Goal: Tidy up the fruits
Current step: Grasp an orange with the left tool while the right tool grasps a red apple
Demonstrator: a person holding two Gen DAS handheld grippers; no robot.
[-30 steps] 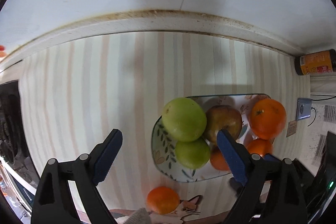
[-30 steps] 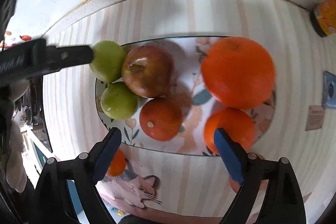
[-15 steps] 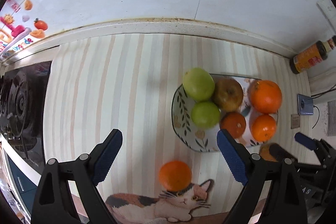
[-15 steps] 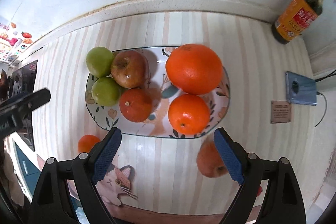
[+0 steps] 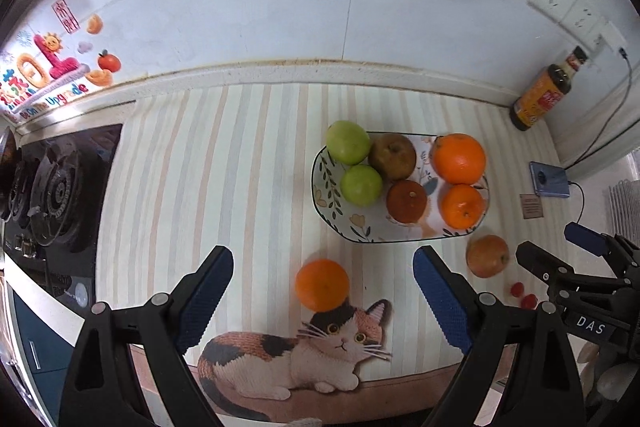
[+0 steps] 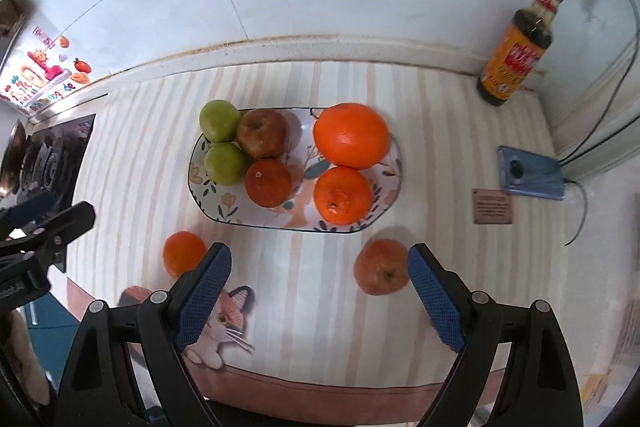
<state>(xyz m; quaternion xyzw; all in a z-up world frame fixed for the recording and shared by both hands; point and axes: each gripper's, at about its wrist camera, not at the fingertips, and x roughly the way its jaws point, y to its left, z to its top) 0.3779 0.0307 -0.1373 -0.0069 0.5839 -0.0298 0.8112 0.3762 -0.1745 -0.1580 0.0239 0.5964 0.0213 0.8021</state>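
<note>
On the striped mat, your left gripper (image 5: 323, 297) gapes empty over a loose orange (image 5: 322, 284); right gripper (image 6: 319, 289) spread too, red apple (image 6: 381, 272) just inside its right finger, plate (image 6: 390, 199) beyond

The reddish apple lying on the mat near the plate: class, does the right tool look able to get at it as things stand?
Probably yes. The right tool is open, and the reddish apple lies alone on the mat just inside its right finger, apart from the plate, with nothing between them.
</note>
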